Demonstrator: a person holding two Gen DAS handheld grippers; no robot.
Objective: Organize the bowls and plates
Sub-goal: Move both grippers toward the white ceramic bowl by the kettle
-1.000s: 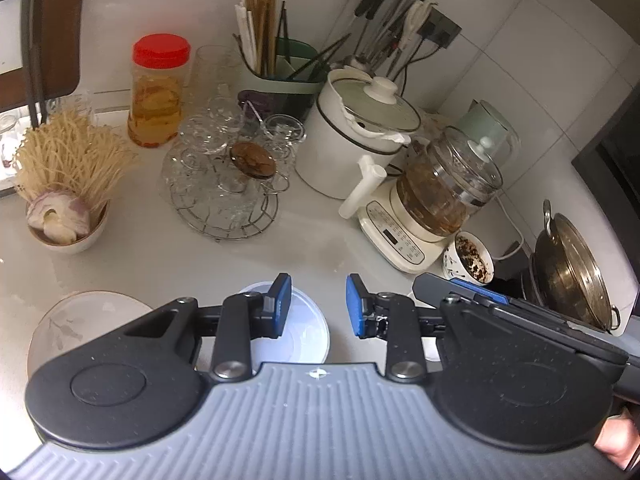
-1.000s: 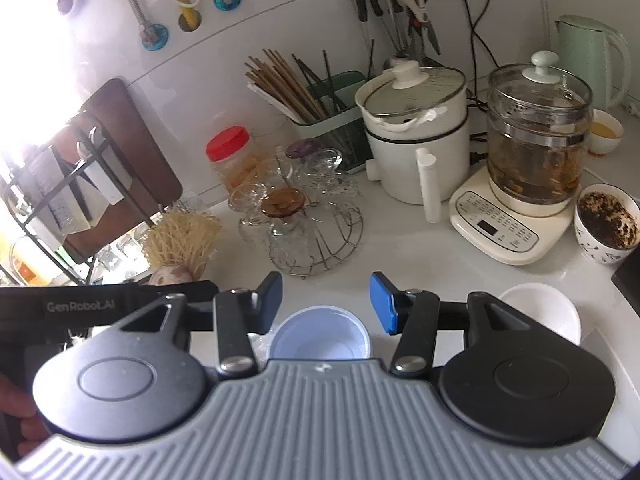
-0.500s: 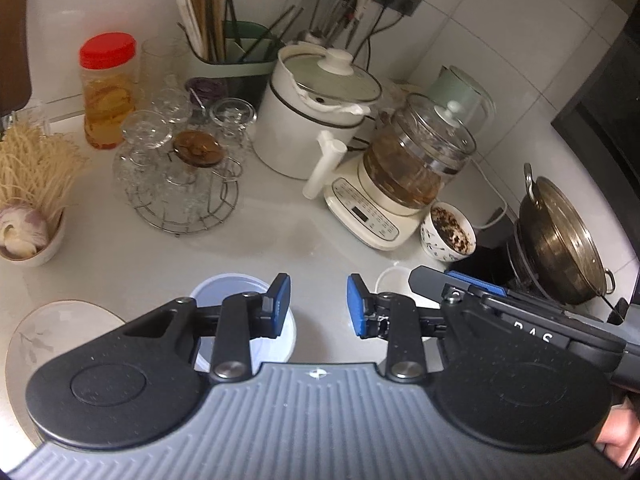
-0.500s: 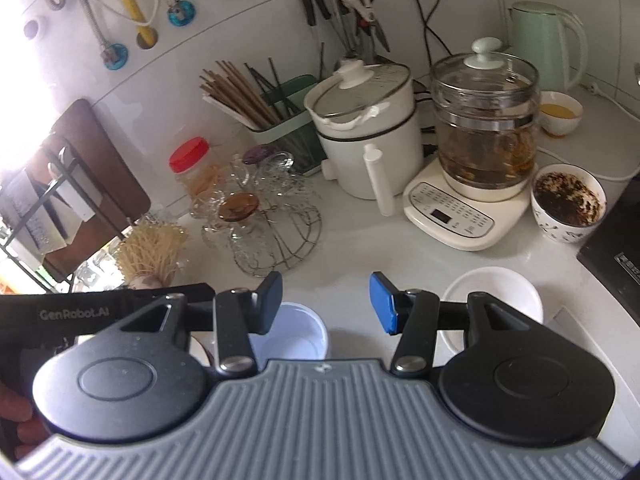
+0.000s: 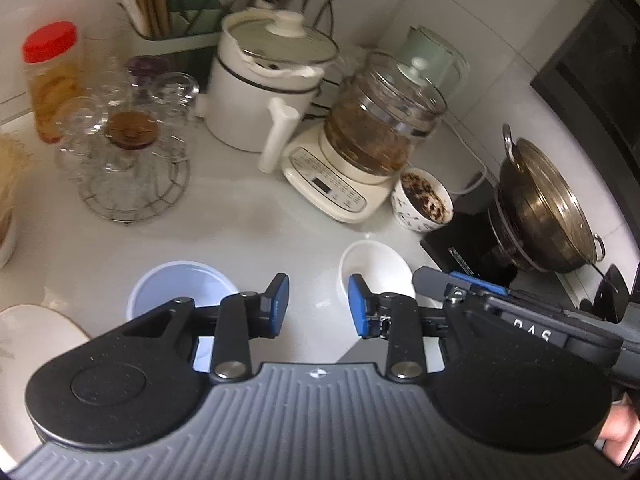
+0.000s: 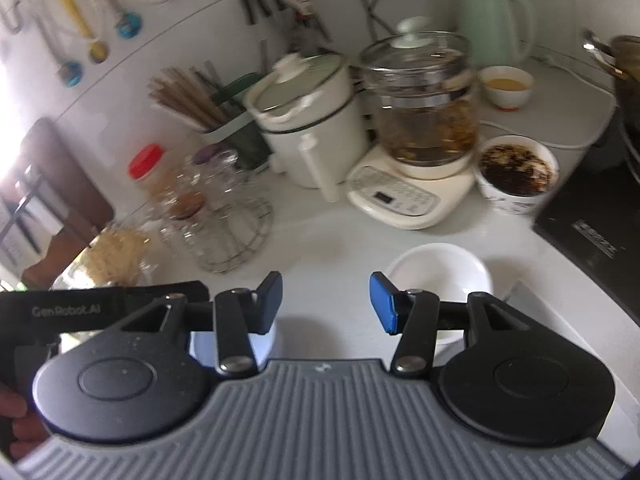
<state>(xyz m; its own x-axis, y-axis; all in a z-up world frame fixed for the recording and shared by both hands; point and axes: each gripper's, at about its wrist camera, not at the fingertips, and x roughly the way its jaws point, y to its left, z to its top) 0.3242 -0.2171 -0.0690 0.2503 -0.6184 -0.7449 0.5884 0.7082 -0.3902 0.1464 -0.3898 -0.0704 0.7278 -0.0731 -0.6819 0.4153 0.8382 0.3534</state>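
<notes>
left gripper (image 5: 318,306) and right gripper (image 6: 325,303) fingers both released, nothing between; blue bowl (image 5: 176,290) and white bowl (image 5: 378,270) apart on desk (image 5: 256,224)

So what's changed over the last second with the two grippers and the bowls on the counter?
Both grippers swung rightward across the counter: the left gripper from over the pale blue bowl to between it and the white bowl, its empty jaws opening slightly. The right gripper left the blue bowl for the white bowl. Nothing was grasped; bowls and appliances stayed put.
</notes>
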